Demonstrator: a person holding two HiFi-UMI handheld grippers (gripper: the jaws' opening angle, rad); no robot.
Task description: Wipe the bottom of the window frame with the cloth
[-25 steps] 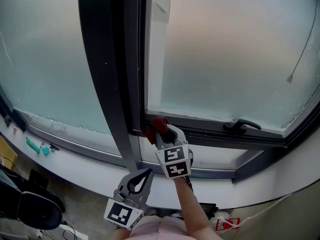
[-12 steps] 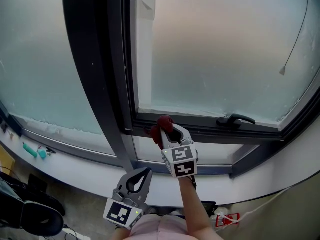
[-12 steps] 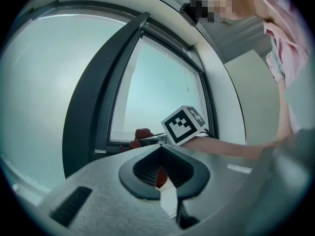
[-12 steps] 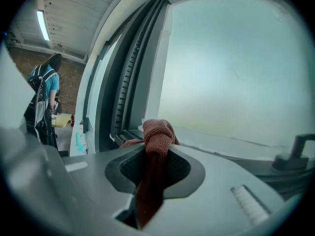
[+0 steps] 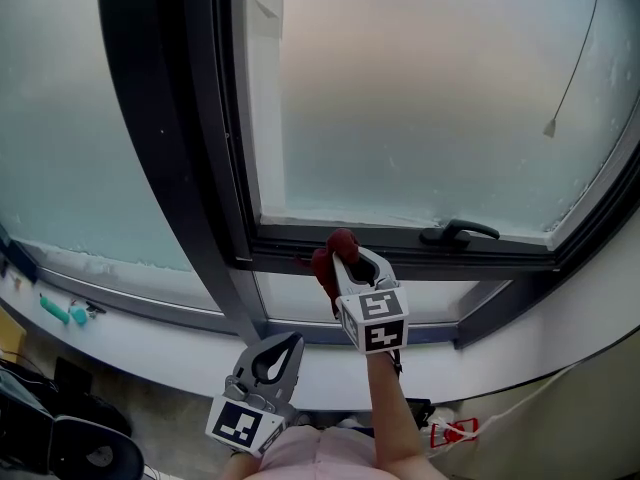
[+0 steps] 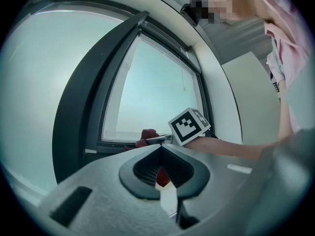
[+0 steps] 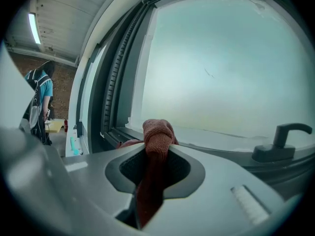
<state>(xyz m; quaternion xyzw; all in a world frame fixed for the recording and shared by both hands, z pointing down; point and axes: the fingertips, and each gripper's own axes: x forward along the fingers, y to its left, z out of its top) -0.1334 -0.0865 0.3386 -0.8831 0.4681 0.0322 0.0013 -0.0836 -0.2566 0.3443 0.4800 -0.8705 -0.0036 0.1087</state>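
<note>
Right gripper view: clenched tight on the red-brown cloth, the jaws of the right gripper, with a bunched knob poking up past the tips and the rest trailing down through the gap. Held at the bottom rail of the window frame, knob seemingly touching the dark rail near its left end. Farther right along the same rail, apart from the cloth, a black handle. Above the rail, a frosted pane with a thin cord hanging at its right side. To the left, a broad dark mullion slanting down to the white sill. Far left on that sill, small teal items. Well below the rail and left of the right forearm, the left gripper, jaws pressed together at the tips on nothing. Far back in the right gripper view, a person standing in a teal top.
</note>
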